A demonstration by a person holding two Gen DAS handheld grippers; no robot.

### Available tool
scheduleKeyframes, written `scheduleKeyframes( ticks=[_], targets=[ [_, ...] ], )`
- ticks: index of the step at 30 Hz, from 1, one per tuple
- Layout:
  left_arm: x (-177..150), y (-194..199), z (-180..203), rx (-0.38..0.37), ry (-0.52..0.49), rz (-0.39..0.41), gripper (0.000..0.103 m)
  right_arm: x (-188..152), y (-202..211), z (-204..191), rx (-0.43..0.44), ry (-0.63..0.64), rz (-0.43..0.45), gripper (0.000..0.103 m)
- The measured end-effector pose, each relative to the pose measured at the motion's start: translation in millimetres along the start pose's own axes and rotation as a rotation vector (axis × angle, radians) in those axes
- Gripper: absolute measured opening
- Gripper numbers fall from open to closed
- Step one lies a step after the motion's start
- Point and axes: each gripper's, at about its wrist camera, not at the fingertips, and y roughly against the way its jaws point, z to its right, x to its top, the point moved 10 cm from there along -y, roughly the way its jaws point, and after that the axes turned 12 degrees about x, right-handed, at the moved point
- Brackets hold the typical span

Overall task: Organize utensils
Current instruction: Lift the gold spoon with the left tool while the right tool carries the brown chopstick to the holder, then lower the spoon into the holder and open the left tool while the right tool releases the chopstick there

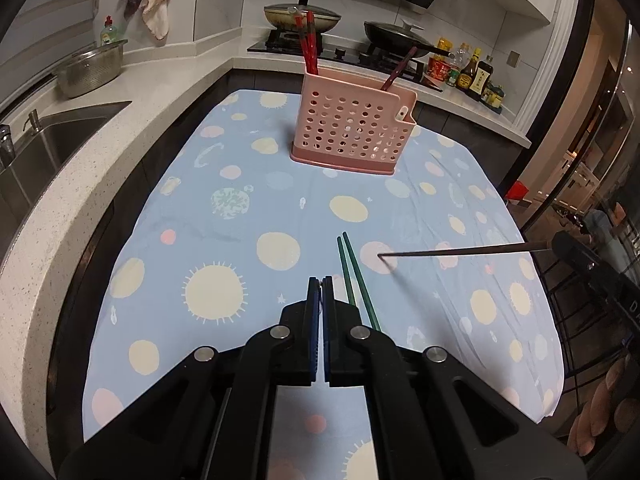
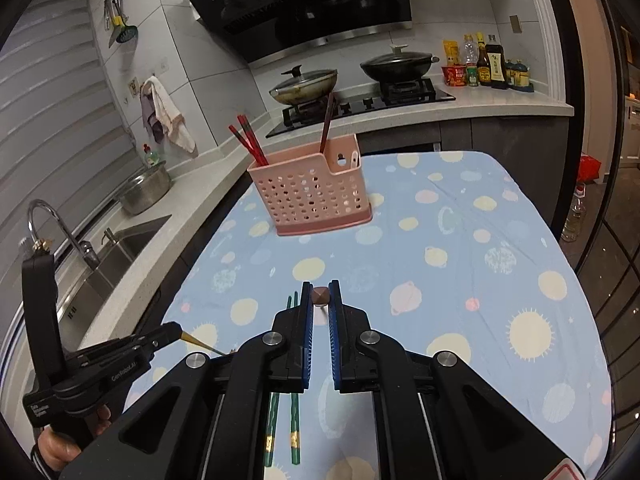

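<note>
A: What does the left view give you?

B: The left hand-held gripper (image 1: 321, 280) low over the tabletop (image 1: 224, 208), its blue pads pressed together with nothing plainly between them. Two green chopsticks (image 1: 354, 276) lie on the cloth just right of its tips. A dark chopstick (image 1: 460, 251) reaches in from the right, nearly level, its thin tip over a pink spot; the right hand-held gripper (image 1: 576, 256) holds its far end at the frame's edge.

A: And the right view?

B: That same dark chopstick (image 2: 321, 295) end-on, pinched between the right hand-held gripper (image 2: 321, 294) fingers, jaws narrowed around its square butt. The green chopsticks (image 2: 294, 432) pass under the gripper body, with gold bands near their thick ends, which the left view hides. The left hand-held gripper (image 2: 178, 330) sits at lower left, a hand (image 2: 60, 446) on its grip, a thin yellowish tip poking from its front.

A: The holder?

B: The pink holder (image 1: 348, 128) stands upright at the far end of the cloth, well apart from both grippers. Red chopsticks (image 1: 308, 46) lean out of its left side, one brown chopstick (image 1: 398, 70) out of the right.
</note>
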Motion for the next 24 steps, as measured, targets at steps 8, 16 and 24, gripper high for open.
scheduleKeyframes(
  ticks=[8,16,24],
  targets=[
    [33,8,3,-0.03,0.006,0.03,0.001,45,1,2,0.021,-0.002,0.067,0.007],
    [92,17,11,-0.065,-0.005,0.102,0.001,90,-11,5,0.045,-0.008,0.123,0.007],
    [190,29,25,-0.1,-0.01,0.237,0.001,170,-35,1,0.07,0.008,0.217,0.007]
  ],
)
